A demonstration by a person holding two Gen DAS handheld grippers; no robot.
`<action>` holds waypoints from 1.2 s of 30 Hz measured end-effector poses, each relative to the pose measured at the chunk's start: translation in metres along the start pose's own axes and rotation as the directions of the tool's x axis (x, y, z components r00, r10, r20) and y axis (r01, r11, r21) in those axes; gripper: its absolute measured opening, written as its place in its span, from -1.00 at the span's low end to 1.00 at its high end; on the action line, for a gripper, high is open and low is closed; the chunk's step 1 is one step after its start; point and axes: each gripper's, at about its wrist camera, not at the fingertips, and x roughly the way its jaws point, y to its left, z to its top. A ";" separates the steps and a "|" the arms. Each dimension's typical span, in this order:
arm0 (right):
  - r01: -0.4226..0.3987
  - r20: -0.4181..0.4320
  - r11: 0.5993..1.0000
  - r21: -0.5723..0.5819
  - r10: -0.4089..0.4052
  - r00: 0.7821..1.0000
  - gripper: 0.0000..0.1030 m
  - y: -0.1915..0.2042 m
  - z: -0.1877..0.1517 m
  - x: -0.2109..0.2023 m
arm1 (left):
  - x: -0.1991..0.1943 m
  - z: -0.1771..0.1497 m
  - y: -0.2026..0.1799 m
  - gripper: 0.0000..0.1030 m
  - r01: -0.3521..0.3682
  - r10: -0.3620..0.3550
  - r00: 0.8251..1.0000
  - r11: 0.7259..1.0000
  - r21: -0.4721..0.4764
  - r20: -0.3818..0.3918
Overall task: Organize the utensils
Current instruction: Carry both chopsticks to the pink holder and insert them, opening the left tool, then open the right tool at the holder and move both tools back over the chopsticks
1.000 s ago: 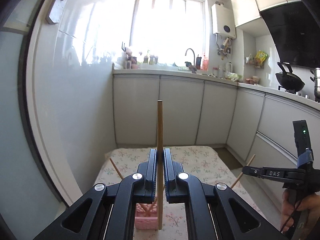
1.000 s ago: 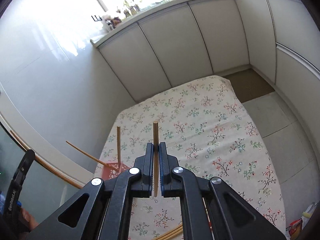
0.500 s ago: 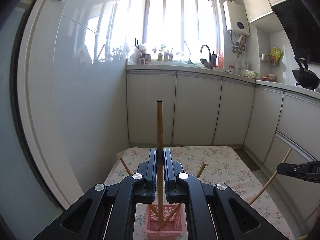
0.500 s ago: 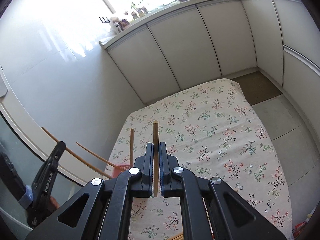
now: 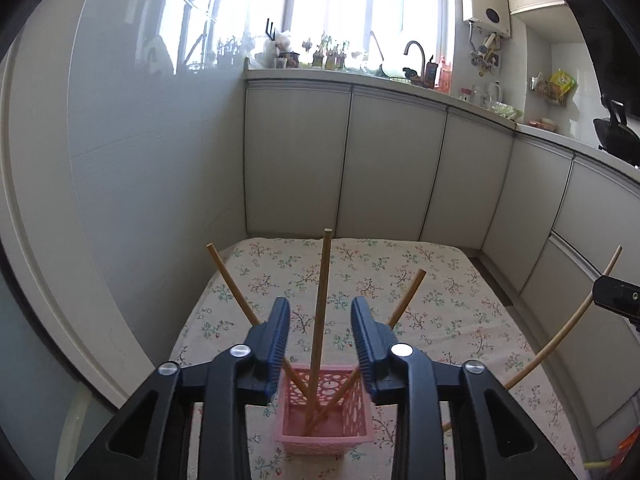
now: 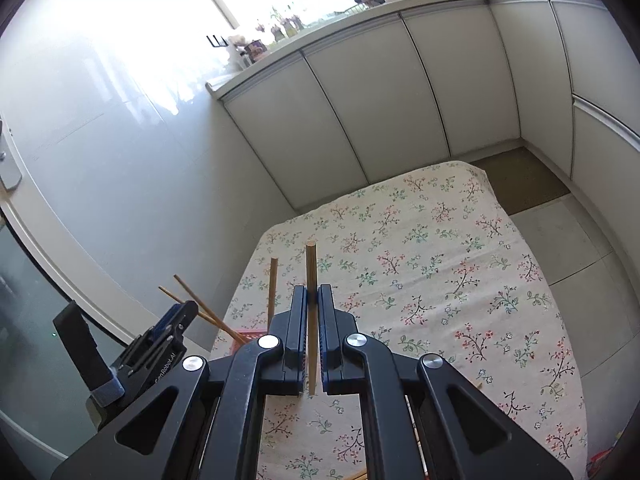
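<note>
Pink basket (image 5: 324, 428), its walls pierced with a lattice of round holes. Pale wooden tan on the chopsticks (image 5: 320, 320) standing in it, and the same tan on the chopstick (image 6: 311, 312) in the other view. Black arms and dark blue pads on the left gripper (image 5: 320, 320) and the right gripper (image 6: 312, 320). The tablecloth (image 5: 440, 304) is cream, sprigged with small green, red and dark floral twigs. Plain off-white cabinet doors (image 5: 392, 168) behind.
</note>
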 end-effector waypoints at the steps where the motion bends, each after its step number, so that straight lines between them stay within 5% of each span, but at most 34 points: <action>1: -0.009 0.012 1.000 -0.002 0.009 1.000 -0.90 0.003 0.001 -0.003 | -0.005 -0.001 0.002 -0.14 -0.010 0.010 1.000 1.000 -0.010 -0.007; 7: -0.071 0.098 0.997 -0.039 0.074 0.992 -0.90 0.029 0.011 -0.017 | -0.022 -0.008 0.011 0.21 -0.119 0.115 0.989 0.992 -0.035 -0.087; 10: -0.093 0.109 0.994 -0.057 0.099 0.989 -0.90 0.042 0.010 -0.010 | -0.023 -0.014 0.018 0.32 -0.115 0.106 0.984 0.991 -0.060 -0.142; 20: -0.049 0.032 0.992 -0.115 0.053 0.998 -0.90 0.064 -0.011 0.057 | -0.014 -0.026 0.026 0.41 -0.125 0.112 0.969 0.991 -0.047 -0.219; 25: -0.093 -0.030 0.989 -0.114 0.090 0.996 -0.88 0.065 -0.021 0.076 | -0.009 -0.026 0.023 0.44 -0.117 0.105 0.967 0.992 -0.040 -0.234; 27: -0.111 -0.060 0.989 -0.094 0.106 0.993 -0.76 0.063 -0.020 0.078 | -0.008 -0.026 0.021 0.48 -0.118 0.107 0.965 0.993 -0.031 -0.240; 31: -0.112 -0.052 0.991 -0.079 0.108 0.993 0.08 0.057 -0.017 0.065 | -0.010 -0.027 0.020 0.60 -0.109 0.097 0.963 0.994 -0.034 -0.252; 36: -0.077 -0.096 0.994 -0.081 0.070 0.993 0.18 0.042 -0.015 0.044 | -0.016 -0.028 0.012 0.67 -0.076 0.065 0.961 0.997 -0.030 -0.270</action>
